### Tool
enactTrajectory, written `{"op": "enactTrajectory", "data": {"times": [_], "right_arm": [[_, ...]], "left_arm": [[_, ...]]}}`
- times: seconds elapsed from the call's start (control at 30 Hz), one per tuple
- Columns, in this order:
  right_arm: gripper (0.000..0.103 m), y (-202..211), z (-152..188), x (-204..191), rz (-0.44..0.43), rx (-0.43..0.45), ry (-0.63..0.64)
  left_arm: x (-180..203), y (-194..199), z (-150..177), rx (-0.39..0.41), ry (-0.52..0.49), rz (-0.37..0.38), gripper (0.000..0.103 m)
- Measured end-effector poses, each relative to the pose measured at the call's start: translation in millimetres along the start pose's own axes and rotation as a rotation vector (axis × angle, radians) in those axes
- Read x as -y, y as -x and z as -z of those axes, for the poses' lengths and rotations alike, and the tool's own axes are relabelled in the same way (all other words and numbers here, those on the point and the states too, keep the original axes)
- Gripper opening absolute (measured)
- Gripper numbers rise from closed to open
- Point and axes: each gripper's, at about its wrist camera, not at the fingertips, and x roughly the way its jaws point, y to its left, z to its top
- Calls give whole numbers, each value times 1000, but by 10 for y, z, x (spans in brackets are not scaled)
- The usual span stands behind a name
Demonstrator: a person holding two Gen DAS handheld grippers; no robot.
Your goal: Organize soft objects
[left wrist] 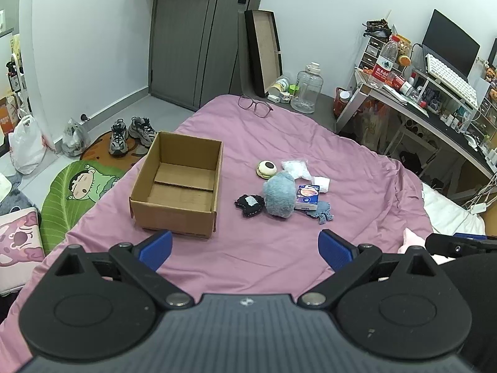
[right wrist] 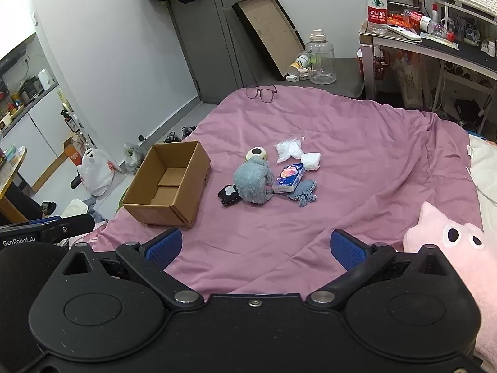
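Both grippers are hovering empty over the bed, ahead of the first pick.

The left gripper (left wrist: pixel 245 248) and right gripper (right wrist: pixel 254 247) are both standing with jaws spread wide, holding nothing, well short of the soft objects. These are lying clustered on the pink bedspread (left wrist: pixel 279 258), just right of the empty cardboard box (left wrist: pixel 178 186): a fluffy blue plush (left wrist: pixel 279 197), a black pouch (left wrist: pixel 250 205), a tissue pack (left wrist: pixel 307 197), a blue knit piece (left wrist: pixel 323 213), a white bag (left wrist: pixel 295 168), a white wad (left wrist: pixel 321 184) and a round eye toy (left wrist: pixel 266 168). The sorting appears to be only beginning. The next move is calling for a reach forward to the nearest item. The tissue pack's long axis is running away from the grippers, tilting right; the plush is lying likewise, lengthwise.
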Motion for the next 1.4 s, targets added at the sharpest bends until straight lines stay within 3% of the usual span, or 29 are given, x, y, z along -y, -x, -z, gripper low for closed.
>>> {"op": "enactTrajectory", "data": {"times": [1.4], "right_arm": [[103, 1, -57, -69, 0, -4, 35]], "left_arm": [[-12, 11, 11, 1, 1, 2, 100]]}}
